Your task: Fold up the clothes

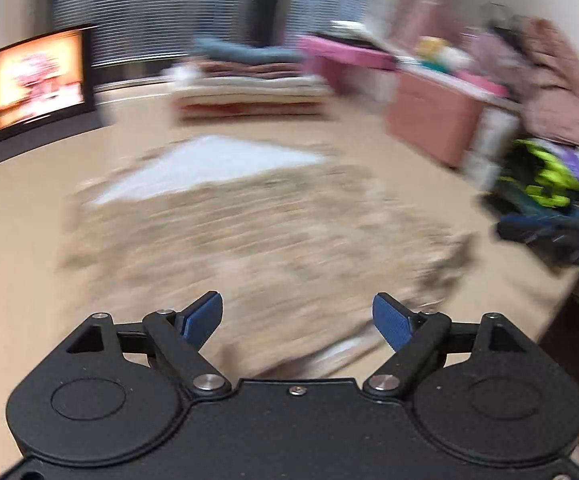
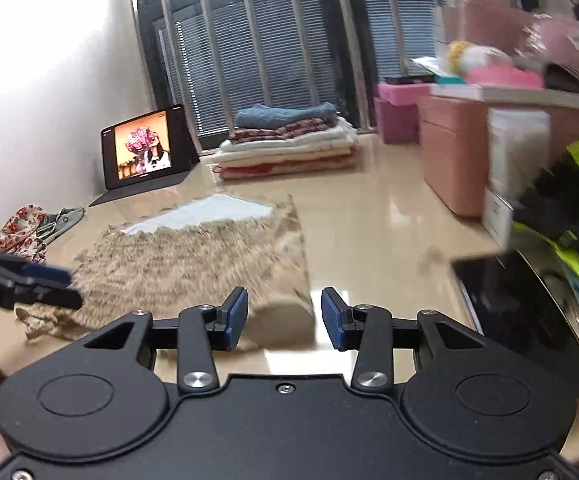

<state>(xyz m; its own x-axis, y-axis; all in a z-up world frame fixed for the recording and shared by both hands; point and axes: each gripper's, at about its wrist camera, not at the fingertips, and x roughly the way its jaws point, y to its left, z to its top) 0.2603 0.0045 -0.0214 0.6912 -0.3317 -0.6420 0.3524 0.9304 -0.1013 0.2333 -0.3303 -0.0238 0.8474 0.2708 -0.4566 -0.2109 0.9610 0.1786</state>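
The folded garment is mottled beige and brown, with a pale white-blue panel showing at its far edge. The table is glossy cream. The stack of folded clothes runs from blue on top through dark patterned brown and cream to red-and-white below. The small cloth is white with red flowers. The boxes are pink and salmon. Both grippers' pads are blue on black frames.

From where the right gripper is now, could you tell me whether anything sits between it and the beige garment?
Nothing visible does. The right gripper is open just before the beige garment, whose folded near corner lies directly ahead on the table.
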